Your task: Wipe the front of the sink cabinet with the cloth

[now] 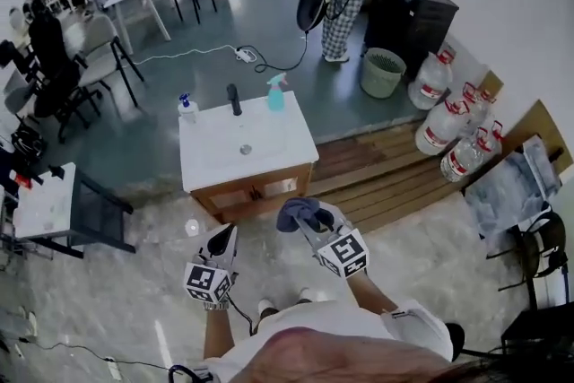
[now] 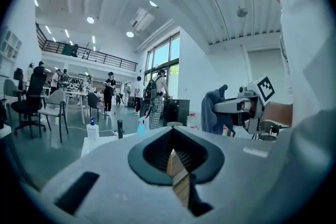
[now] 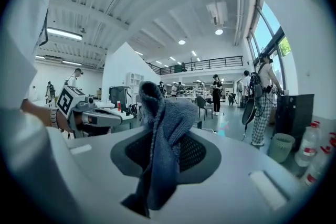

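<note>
The sink cabinet (image 1: 256, 190) has a white top and a wooden front, and it stands just ahead of both grippers. My right gripper (image 1: 304, 216) is shut on a blue-grey cloth (image 1: 297, 212) and is held slightly off the cabinet's front right corner. In the right gripper view the cloth (image 3: 161, 134) bunches up out of the closed jaws of the right gripper (image 3: 158, 131). My left gripper (image 1: 223, 235) hovers below the cabinet's front, shut with nothing in it. The left gripper view shows the tips of the left gripper (image 2: 172, 130) meeting, with the cloth (image 2: 212, 111) off to the right.
On the cabinet top stand a teal spray bottle (image 1: 276, 92), a black faucet (image 1: 234, 98) and a soap bottle (image 1: 187, 107). Wooden boards (image 1: 386, 179) lie to the right, with water jugs (image 1: 448, 123) and a green bin (image 1: 383, 72) beyond. A white table (image 1: 45, 202) stands left.
</note>
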`<control>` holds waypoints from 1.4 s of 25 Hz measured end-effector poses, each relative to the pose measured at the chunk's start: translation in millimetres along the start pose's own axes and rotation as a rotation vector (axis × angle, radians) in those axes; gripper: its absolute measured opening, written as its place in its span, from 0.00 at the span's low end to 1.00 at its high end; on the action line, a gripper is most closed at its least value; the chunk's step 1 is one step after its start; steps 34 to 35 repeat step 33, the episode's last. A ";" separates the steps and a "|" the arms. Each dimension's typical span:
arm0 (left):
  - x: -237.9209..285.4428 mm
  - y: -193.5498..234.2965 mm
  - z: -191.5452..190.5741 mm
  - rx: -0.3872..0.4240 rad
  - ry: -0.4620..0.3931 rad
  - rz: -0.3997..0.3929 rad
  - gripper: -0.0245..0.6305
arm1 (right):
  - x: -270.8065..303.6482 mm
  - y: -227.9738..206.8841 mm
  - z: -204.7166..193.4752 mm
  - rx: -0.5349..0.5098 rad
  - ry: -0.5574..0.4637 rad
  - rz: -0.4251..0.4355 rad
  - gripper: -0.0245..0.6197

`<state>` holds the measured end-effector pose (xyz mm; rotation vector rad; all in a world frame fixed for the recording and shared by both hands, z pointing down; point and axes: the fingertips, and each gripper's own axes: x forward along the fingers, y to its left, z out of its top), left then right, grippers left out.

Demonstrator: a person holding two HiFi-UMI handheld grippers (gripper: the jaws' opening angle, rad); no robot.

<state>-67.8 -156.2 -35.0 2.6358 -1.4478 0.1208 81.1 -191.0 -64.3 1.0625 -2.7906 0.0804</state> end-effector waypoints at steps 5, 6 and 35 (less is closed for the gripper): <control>-11.4 10.0 24.1 0.013 -0.041 0.039 0.04 | -4.6 -8.6 12.1 0.018 -0.033 -0.027 0.21; -11.9 9.0 23.6 0.011 -0.037 0.038 0.04 | -5.7 -9.5 13.4 0.016 -0.037 -0.032 0.21; -37.2 -3.5 -2.3 -0.057 -0.026 0.045 0.04 | -12.8 -5.3 4.6 0.003 -0.077 0.002 0.20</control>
